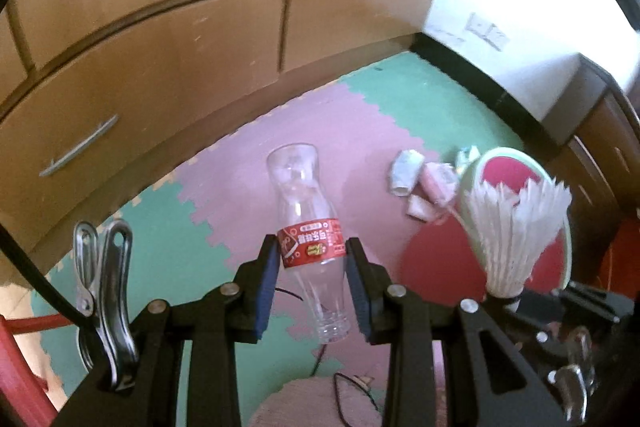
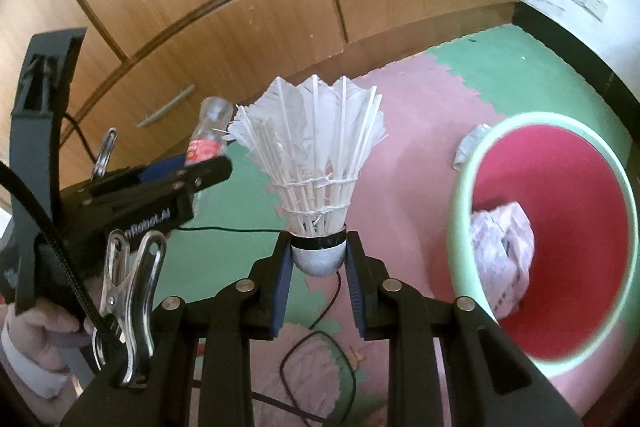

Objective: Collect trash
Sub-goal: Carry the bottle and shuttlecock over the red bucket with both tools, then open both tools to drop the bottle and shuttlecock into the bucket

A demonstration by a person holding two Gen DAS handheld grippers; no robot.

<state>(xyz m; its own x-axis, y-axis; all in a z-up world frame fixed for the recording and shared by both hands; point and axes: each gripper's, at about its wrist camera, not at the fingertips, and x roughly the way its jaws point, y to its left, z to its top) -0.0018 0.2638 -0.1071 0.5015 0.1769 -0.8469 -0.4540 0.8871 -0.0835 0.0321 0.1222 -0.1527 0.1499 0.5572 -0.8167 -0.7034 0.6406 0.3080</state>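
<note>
My left gripper [image 1: 313, 259] is shut on a clear plastic bottle [image 1: 308, 219] with a red label, held in the air above the foam mat. My right gripper [image 2: 318, 259] is shut on the cork of a white feather shuttlecock [image 2: 316, 155], feathers pointing up. The shuttlecock [image 1: 516, 231] also shows at the right of the left wrist view. A red bin with a pale green rim [image 2: 460, 211] lies to the right, with crumpled paper [image 2: 500, 243] inside. In the right wrist view the left gripper [image 2: 208, 167] and the bottle [image 2: 210, 131] appear at the left.
Crumpled paper scraps [image 1: 420, 183] lie on the pink and green foam mat [image 1: 248, 163] beside the bin [image 1: 504, 155]. Wooden cabinet doors [image 1: 160, 39] with a metal handle stand behind. A thin black cable [image 2: 320, 343] trails over the floor. A hand [image 2: 40, 339] holds the left gripper.
</note>
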